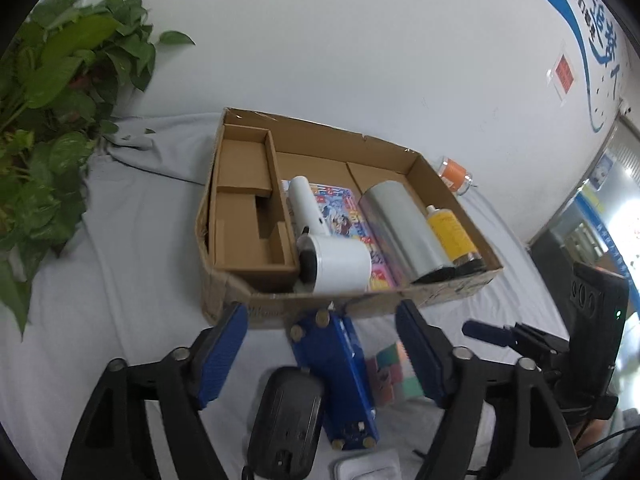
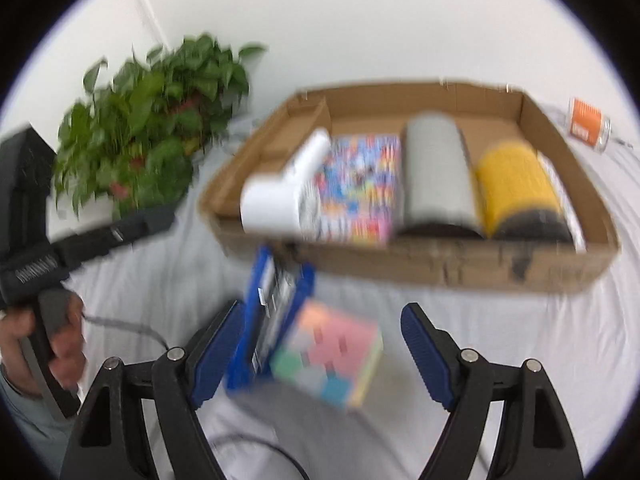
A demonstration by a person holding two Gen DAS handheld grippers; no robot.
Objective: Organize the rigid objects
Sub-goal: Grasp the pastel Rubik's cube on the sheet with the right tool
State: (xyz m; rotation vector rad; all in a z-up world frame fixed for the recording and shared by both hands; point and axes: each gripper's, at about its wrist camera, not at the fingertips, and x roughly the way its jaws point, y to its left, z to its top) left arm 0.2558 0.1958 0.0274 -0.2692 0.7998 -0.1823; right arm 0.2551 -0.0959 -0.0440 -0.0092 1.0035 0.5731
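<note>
Left gripper (image 1: 322, 354): jaws wide, empty; blue box (image 1: 340, 376) and black mouse (image 1: 286, 420) on the surface between them. Right gripper (image 2: 320, 354): jaws wide, empty; pastel cube (image 2: 330, 356) between. Cardboard tray (image 1: 248, 292) just beyond, holding white dryer (image 1: 332, 264)

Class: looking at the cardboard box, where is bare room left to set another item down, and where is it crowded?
Free: the box's back floor behind the hair dryer and silver cylinder, and the insert's pockets at left. Crowded: the front row through the yellow bottle.
</note>
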